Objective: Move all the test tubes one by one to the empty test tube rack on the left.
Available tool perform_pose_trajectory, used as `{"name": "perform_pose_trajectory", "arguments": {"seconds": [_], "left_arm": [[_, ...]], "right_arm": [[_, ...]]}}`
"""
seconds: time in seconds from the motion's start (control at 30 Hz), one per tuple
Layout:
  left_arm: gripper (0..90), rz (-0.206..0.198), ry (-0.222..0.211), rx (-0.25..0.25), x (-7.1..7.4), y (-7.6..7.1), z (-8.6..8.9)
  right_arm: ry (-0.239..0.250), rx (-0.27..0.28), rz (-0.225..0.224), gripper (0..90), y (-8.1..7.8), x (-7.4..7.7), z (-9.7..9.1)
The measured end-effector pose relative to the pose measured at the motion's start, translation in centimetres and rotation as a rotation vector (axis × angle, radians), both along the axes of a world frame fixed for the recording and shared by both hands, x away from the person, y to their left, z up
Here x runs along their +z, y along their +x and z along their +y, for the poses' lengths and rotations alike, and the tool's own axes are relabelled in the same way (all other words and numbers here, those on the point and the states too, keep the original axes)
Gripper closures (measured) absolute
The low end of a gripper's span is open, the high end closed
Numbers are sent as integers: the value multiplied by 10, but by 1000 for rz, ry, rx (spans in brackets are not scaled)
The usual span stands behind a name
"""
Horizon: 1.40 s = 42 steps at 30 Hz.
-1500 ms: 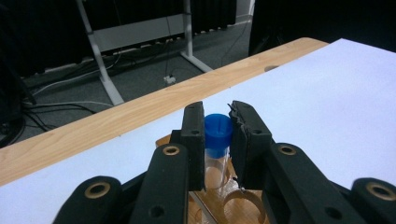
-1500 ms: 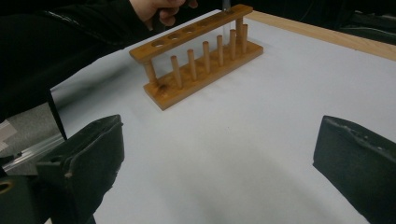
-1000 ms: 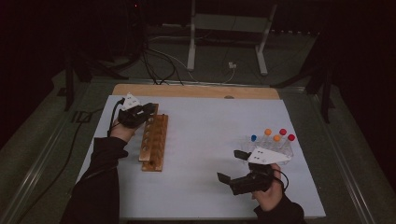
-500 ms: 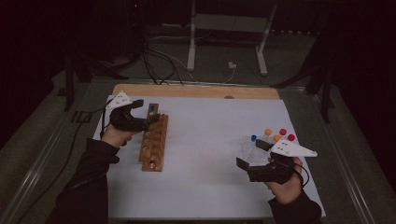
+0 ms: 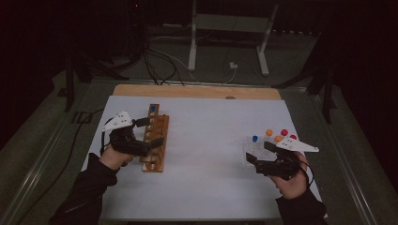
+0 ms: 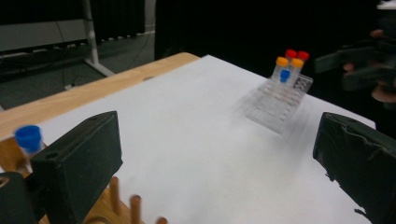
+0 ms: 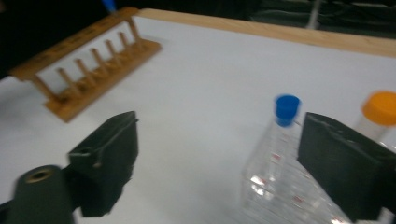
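Blue-capped tube point(image 5: 152, 109) now stands in the far end hole of the wooden rack point(image 5: 155, 143); 1 second ago the left gripper point(image 5: 157, 131) was pinched on it there. Left jaws have since sprung wide and hold nothing, and the hand has backed off toward the near end of the rack, so that placement looks done. In the left gripper view the tube point(image 6: 29, 140) sits just outside the left jaw, apart from it. Right gripper point(image 5: 256, 152) has moved up to the clear rack point(image 5: 257, 151) at the right. Its jaws have just been closing, still spread, around the next blue-capped tube point(image 7: 286, 110) without touching. Likely next pick. 2 orange and 2 red caps wait behind.
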<state>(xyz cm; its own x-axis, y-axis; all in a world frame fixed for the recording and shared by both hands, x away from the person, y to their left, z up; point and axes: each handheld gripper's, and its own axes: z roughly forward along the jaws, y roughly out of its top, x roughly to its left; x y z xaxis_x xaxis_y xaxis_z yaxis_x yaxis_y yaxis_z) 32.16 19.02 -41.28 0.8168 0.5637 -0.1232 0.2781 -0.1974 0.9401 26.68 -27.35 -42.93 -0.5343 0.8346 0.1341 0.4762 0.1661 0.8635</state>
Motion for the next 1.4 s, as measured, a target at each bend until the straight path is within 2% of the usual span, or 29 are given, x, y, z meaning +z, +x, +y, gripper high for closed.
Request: {"name": "perform_pose_trajectory", "arguments": {"seconds": [0.07,0.17,0.23,0.27,0.33,0.47,0.67,0.83,1.13,1.4], "left_arm": [[21,4,-2,-12,-3,-4,-1],[21,4,-11,-26,-6,-10,-3],[21,5,-8,-39,-8,-12,-6],[21,3,0,-43,-9,-13,-7],[21,-1,15,-48,-9,-14,-9],[21,-8,17,-40,-10,-14,-11],[21,-4,23,-38,-11,-14,-11],[21,-7,27,-41,-11,-14,-11],[22,4,27,-38,-13,-12,-10],[22,13,36,-45,-11,-12,-9]], "right_arm": [[-4,-21,18,210,4,-4,-2],[-34,-57,42,313,10,-9,-4],[-53,-82,55,410,14,-12,-6],[-59,-89,59,428,16,-14,-6],[-79,-97,74,498,21,-17,-6],[-99,-104,103,569,31,-24,-6],[-125,-124,129,631,41,-30,-3],[-151,-134,123,707,46,-32,0],[-179,-139,109,763,49,-32,3],[-188,-138,67,768,43,-18,3]]}}
